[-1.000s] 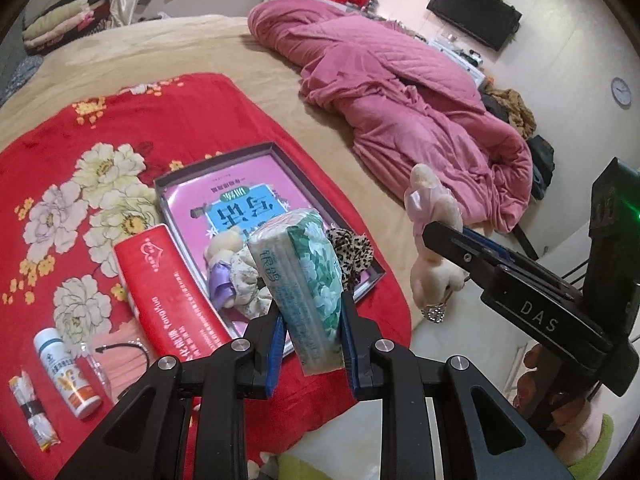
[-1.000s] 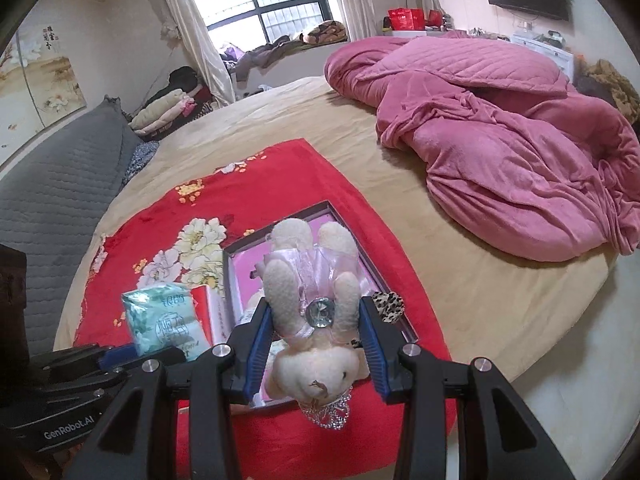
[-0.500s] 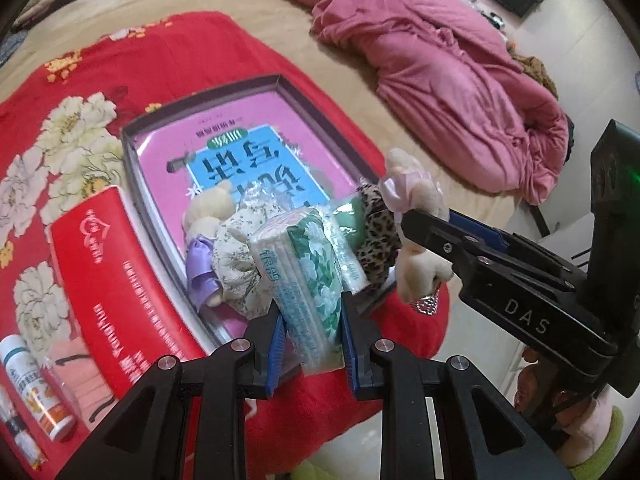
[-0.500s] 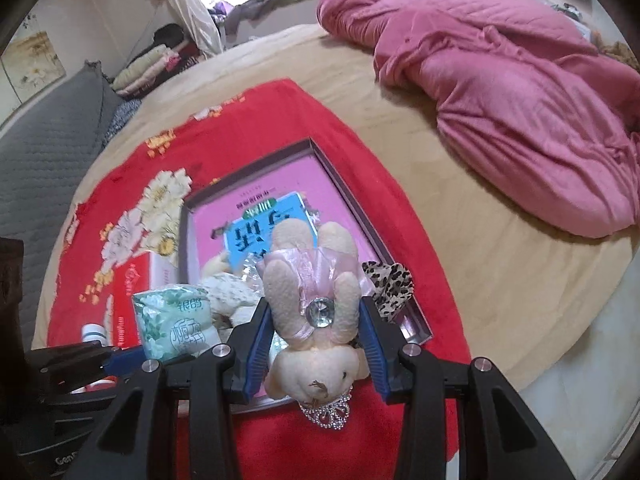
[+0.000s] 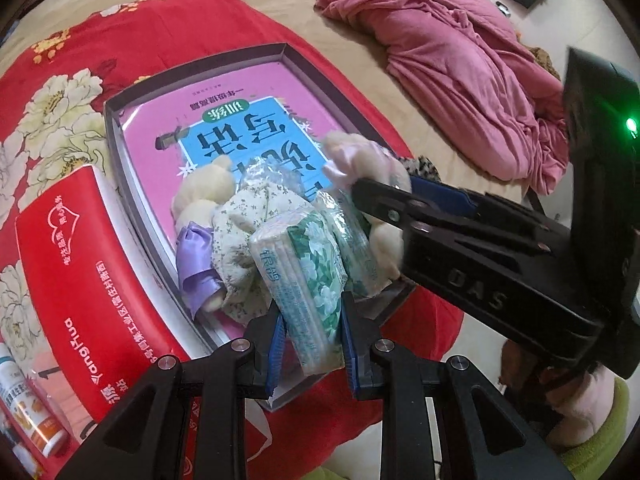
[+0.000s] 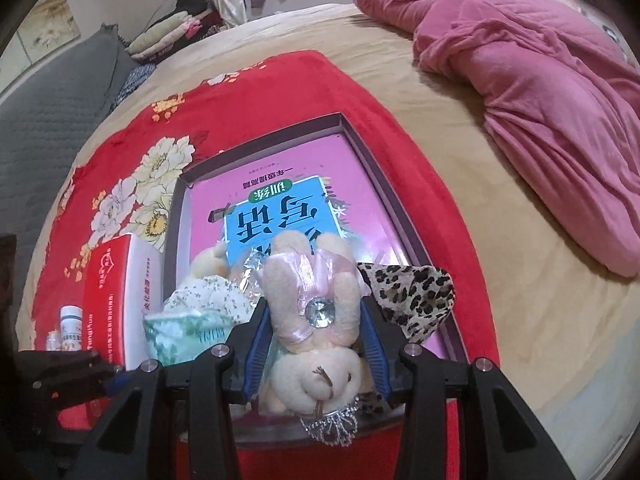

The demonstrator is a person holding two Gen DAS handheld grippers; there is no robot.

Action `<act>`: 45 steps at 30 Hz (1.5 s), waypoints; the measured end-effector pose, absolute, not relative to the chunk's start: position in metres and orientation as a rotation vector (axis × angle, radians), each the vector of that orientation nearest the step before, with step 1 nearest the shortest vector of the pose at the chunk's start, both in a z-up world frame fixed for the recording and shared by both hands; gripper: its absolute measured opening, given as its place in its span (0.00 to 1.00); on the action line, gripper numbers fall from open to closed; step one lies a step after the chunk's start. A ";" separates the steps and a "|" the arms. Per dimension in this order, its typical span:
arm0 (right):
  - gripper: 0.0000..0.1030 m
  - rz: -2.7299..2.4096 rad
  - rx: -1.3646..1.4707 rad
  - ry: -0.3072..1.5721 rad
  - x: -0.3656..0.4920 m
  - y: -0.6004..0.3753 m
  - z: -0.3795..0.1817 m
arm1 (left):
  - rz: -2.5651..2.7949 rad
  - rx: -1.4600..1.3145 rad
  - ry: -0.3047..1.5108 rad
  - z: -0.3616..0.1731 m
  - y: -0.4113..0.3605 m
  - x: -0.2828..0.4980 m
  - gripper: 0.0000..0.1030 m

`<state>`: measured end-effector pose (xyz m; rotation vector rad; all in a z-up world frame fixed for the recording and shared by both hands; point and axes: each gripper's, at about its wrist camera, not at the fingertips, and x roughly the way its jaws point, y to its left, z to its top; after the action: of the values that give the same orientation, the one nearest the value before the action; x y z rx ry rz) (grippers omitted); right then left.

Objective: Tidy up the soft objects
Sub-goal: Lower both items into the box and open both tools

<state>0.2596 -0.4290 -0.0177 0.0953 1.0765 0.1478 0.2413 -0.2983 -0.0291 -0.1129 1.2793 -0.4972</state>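
Note:
My left gripper is shut on a green floral tissue pack, held low over the near end of a shallow grey tray. My right gripper is shut on a cream plush bear in a pink dress, hanging head-down over the same end of the tray. In the tray lie a pink book, a plush doll in a floral dress with a purple bow, a second tissue pack and a leopard-print scrunchie. The tissue pack shows left of the bear.
The tray rests on a red floral blanket on a tan bed. A red box lies left of the tray, with a white bottle beyond it. A pink quilt is heaped at the far right. A person's slippered foot stands by the bed edge.
Both grippers have come down toward the near end of the tray with their loads still held. The tray and its contents now fill much more of both views.

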 end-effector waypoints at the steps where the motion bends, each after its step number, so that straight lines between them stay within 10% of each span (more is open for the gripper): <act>1: 0.43 0.153 0.090 1.078 0.261 -0.427 -0.018 | -0.498 -0.112 1.280 -0.030 -0.299 0.241 0.25; 23: 0.60 0.110 0.150 1.025 0.243 -0.449 0.004 | -0.484 -0.085 1.289 -0.033 -0.303 0.235 0.28; 28: 0.60 0.104 0.164 1.008 0.231 -0.455 0.009 | -0.479 -0.081 1.282 -0.029 -0.303 0.233 0.50; 45: 0.64 0.073 0.167 0.924 0.207 -0.463 0.050 | -0.484 -0.133 1.175 0.023 -0.274 0.218 0.67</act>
<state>0.2072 -0.4626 0.0503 0.1675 0.9242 0.0733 0.2178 -0.2736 0.0228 -0.1328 1.1753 -0.4844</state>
